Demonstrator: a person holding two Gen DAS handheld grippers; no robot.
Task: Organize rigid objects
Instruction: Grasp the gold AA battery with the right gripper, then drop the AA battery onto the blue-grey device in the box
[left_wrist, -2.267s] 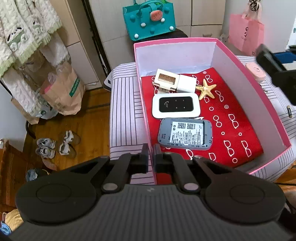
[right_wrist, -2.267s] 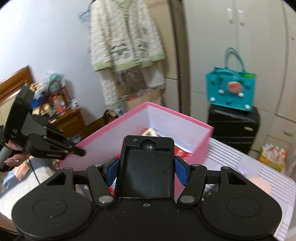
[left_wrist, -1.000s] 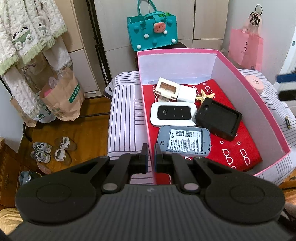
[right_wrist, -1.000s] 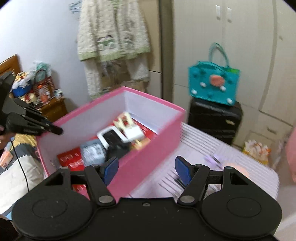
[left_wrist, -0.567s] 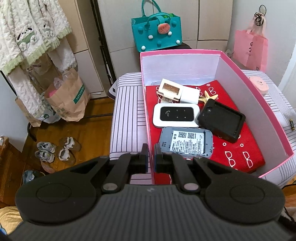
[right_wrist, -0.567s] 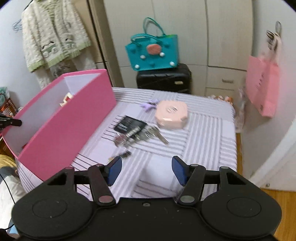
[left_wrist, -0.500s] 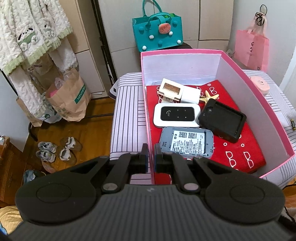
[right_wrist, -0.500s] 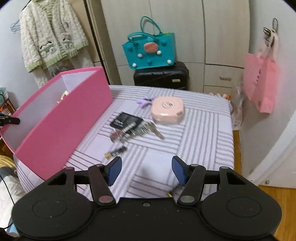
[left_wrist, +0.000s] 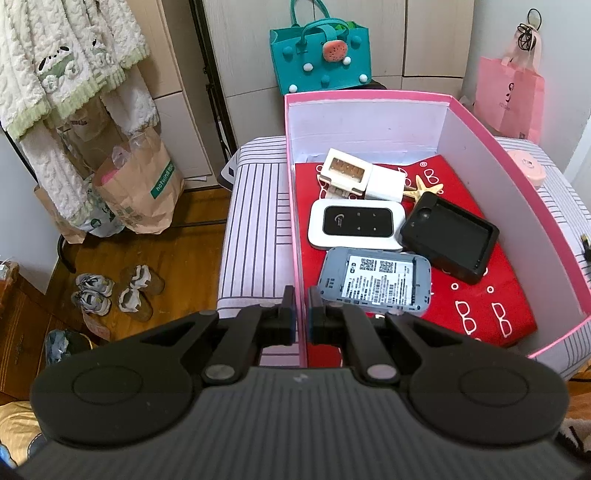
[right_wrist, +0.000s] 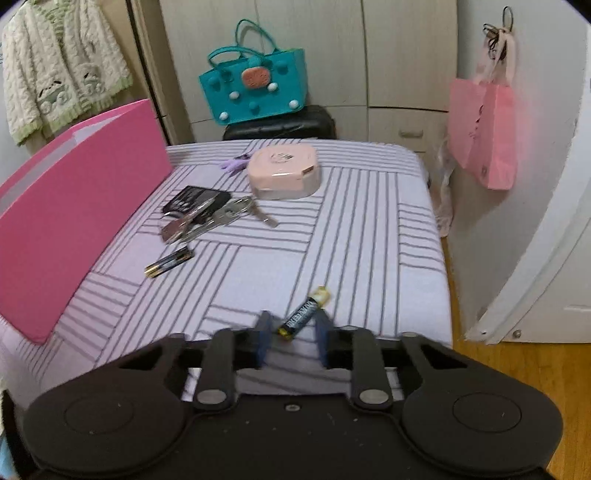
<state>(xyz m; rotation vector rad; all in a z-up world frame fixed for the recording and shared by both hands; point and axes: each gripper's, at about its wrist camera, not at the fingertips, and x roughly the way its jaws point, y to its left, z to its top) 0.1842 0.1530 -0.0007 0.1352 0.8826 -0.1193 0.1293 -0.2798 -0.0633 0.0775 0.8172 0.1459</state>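
My left gripper (left_wrist: 301, 314) is shut on the near wall of the pink box (left_wrist: 369, 96), one finger inside and one outside. On the box's red lining lie a black case (left_wrist: 450, 236), a white router (left_wrist: 354, 223), a grey device (left_wrist: 375, 282), a white adapter (left_wrist: 360, 179) and a starfish (left_wrist: 424, 186). My right gripper (right_wrist: 292, 332) is low over the striped bed, and its jaws are closing. A black-and-gold battery (right_wrist: 303, 314) lies slantwise between its fingers, and the pads do not visibly press on it.
On the striped cover also lie a second battery (right_wrist: 168, 262), a bunch of keys (right_wrist: 214, 218), a black flat item (right_wrist: 192, 197), a pink rounded case (right_wrist: 282, 171) and a purple clip (right_wrist: 234, 162). The pink box (right_wrist: 74, 206) stands left; the bed edge drops off right.
The right gripper let go of the black case, which now lies in the box. It swung right and down over the bed, and its jaws narrowed around a battery. The left gripper stayed put.
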